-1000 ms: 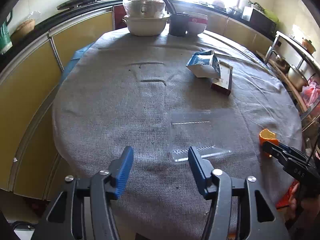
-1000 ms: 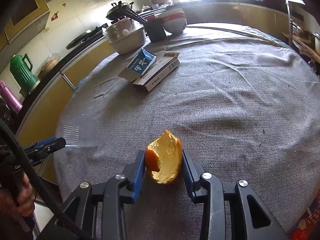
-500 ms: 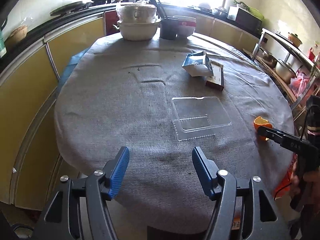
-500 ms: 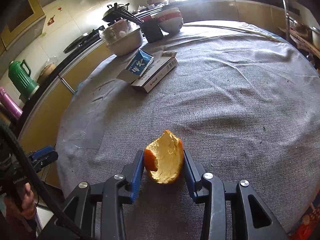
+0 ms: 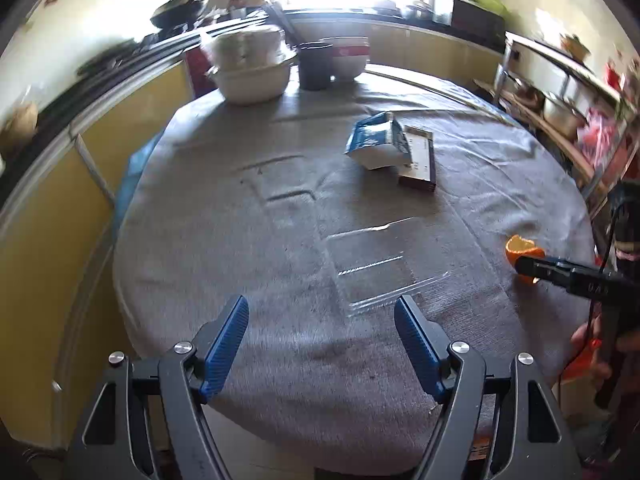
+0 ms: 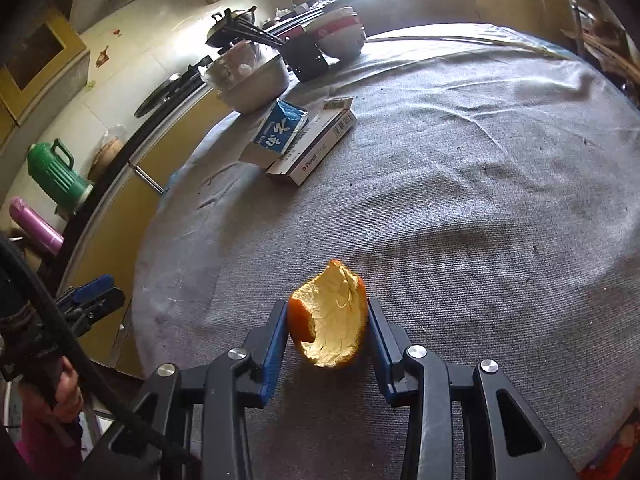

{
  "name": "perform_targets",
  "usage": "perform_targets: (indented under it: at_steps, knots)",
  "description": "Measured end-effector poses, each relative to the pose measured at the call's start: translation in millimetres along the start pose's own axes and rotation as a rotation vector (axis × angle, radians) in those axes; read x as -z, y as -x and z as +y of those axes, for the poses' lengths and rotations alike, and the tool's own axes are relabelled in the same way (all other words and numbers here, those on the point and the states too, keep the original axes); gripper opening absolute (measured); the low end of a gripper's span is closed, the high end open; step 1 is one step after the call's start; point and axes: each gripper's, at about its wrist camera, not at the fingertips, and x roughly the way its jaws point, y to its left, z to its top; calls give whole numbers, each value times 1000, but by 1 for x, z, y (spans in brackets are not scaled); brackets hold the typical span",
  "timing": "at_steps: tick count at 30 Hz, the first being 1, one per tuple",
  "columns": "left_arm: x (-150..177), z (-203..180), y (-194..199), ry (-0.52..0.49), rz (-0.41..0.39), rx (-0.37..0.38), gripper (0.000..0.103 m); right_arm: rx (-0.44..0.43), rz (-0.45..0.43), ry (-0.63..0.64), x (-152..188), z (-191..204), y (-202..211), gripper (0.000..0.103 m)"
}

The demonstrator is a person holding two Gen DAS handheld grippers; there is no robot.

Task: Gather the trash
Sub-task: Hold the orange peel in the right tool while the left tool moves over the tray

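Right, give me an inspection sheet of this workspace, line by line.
Surface: round table under grey cloth.
Job's things: orange peel; clear plastic tray; blue carton leaning on flat box.
Clutter: stacked bowls, dark cup.
Grippers: right gripper shut on the peel; left gripper empty, jaws just opening.
Cables: black cable beside left gripper.
Surroundings: yellow cabinets, green jug.

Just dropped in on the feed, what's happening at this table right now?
A person is clearing trash off a grey-clothed table with two handheld grippers. The right gripper is shut on an orange peel near the table edge. The left gripper holds nothing; its jaws have just been opening and stand wide, facing a clear plastic tray lying flat ahead of it. A blue-and-white carton and a flat box beside it wait farther back.
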Motion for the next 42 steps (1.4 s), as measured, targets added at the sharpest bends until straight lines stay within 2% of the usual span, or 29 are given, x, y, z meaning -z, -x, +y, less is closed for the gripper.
perform_targets:
  at_steps: [3, 6, 14, 17, 20, 22, 26, 31, 33, 35, 38, 42]
  knots:
    - [-7, -11, -2, -94, 2, 11, 76, -28, 1, -15, 0, -5, 1, 43]
    - [-14, -17, -9, -159, 13, -22, 76, -34, -3, -34, 0, -6, 1, 43]
    - [-38, -3, -16, -127, 15, -1, 76, 14, -13, 21, 3, 4, 2, 44]
    - [-44, -5, -17, -154, 12, -26, 76, -19, 1, 24, 0, 6, 0, 56]
    - [-48, -8, -14, -201, -3, -40, 76, 11, 2, 44, 1, 13, 0, 59]
    - [-49, -7, -12, -215, -8, -47, 76, 13, 0, 64, 3, 18, -1, 70]
    - [-48, 5, -13, -161, 4, -20, 76, 84, 1, 166, 8, 35, -6, 75]
    - [-43, 17, -16, -94, 21, -11, 76, 115, -9, 156, 8, 38, -7, 78]
    - [-41, 19, -13, -85, 14, -9, 76, 102, -16, 117, 7, 35, -6, 79]
    - [-39, 20, -11, -80, 8, -3, 76, 53, -40, 22, 5, 25, -2, 81]
    - [-38, 21, -9, -73, 3, 3, 76, -4, -24, -92, -3, 12, 1, 81]
    - [-38, 23, -11, -62, 6, 2, 76, 10, 10, -40, -5, 18, -2, 81]
